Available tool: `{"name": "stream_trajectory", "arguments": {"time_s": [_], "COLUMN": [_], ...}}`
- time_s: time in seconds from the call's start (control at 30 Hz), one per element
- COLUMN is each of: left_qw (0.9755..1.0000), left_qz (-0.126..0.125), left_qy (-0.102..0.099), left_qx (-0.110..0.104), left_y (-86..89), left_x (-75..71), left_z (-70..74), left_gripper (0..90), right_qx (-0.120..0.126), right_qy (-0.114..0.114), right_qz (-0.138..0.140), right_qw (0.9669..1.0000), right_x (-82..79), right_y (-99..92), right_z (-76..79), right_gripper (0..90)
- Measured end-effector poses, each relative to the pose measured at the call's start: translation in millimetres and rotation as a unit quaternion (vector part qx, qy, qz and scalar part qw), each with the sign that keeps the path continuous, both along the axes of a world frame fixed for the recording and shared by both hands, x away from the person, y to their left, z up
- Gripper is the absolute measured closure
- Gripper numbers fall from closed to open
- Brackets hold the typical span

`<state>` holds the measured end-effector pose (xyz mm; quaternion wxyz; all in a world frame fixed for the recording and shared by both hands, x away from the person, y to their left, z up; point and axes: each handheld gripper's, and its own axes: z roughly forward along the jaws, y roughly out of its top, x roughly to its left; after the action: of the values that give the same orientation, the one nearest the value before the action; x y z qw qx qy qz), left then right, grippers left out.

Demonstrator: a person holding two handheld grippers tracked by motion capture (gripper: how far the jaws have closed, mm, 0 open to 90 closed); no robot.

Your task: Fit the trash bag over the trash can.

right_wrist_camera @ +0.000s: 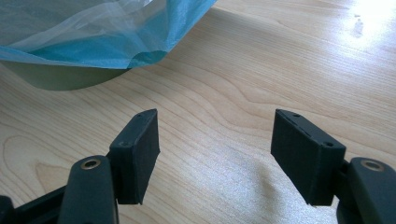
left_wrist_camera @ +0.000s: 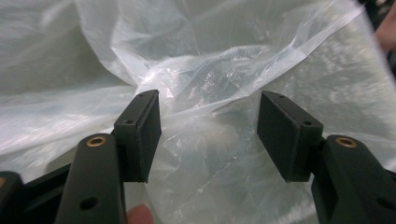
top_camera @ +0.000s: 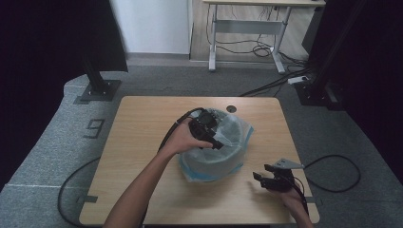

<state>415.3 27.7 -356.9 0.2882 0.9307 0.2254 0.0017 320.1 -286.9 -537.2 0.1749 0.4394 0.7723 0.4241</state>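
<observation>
Thin, translucent plastic is what I am working with: a pale bluish bag (top_camera: 233,137) draped into and over a round grey-green bin (top_camera: 214,167), which stands near the middle of my wooden bench (top_camera: 142,123). The film looks very light, soft and crinkly, and I judge it slippery and easy to tear, so it would slide out of a loose pinch. The best hold seems to be a gathered fold or the doubled edge of the bag, not a single flat sheet.

My left gripper (left_wrist_camera: 208,135) hangs over the mouth of the bin, pointing down into the bag. Its jaws are spread wide, with a bunched ridge of film lying between them; from its own view I cannot tell whether the pads actually touch the plastic, but they pinch nothing.

My right gripper (right_wrist_camera: 215,158) sits low over the bare bench, near the front right corner and apart from the bin. Its jaws are also spread wide and hold nothing, with only wood grain between them. The blue edge of the bag and the curved side of the bin lie ahead of it.
</observation>
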Motion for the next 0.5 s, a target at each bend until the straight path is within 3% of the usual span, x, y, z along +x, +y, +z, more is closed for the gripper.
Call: {"name": "stream_trajectory", "arguments": {"time_s": [0.27,0.5], "left_qw": [0.9979,0.9962], "left_qz": [0.028,0.033], "left_qy": [-0.030,-0.048], "left_qx": [-0.050,-0.065], "left_y": [38.0,62.1], "left_x": [-9.5,-27.7], "left_z": [19.7,27.9], "left_gripper": [39.3,38.4], "right_qx": [-0.005,-0.006], "right_qy": [0.001,0.001], "right_qz": [0.002,-0.002], "right_qw": [1.0000,1.0000], "right_x": [0.3,0.6], "right_y": [2.0,1.3], "right_z": [-1.0,-1.5], "right_gripper": [31.7,31.7]}}
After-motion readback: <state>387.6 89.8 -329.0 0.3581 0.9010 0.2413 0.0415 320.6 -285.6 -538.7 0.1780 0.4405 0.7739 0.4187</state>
